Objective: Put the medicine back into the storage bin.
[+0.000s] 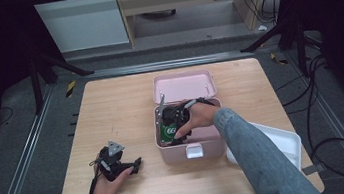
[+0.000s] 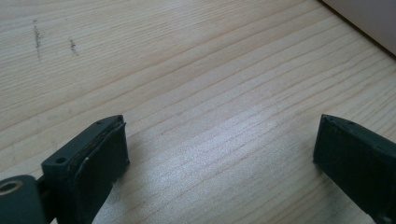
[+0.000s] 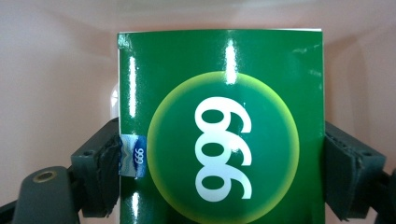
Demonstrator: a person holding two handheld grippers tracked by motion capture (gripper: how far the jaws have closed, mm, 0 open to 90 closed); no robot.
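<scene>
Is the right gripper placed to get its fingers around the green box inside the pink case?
Probably yes. The right gripper is down in the open pink case, and its fingers flank both edges of the green box, nothing between. Whether the pads already press on it is unclear.

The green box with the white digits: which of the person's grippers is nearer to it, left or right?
Right. The right gripper is down inside the pink case, its jaws either side of the green box. The left gripper rests on the table, well left of the case.
</scene>
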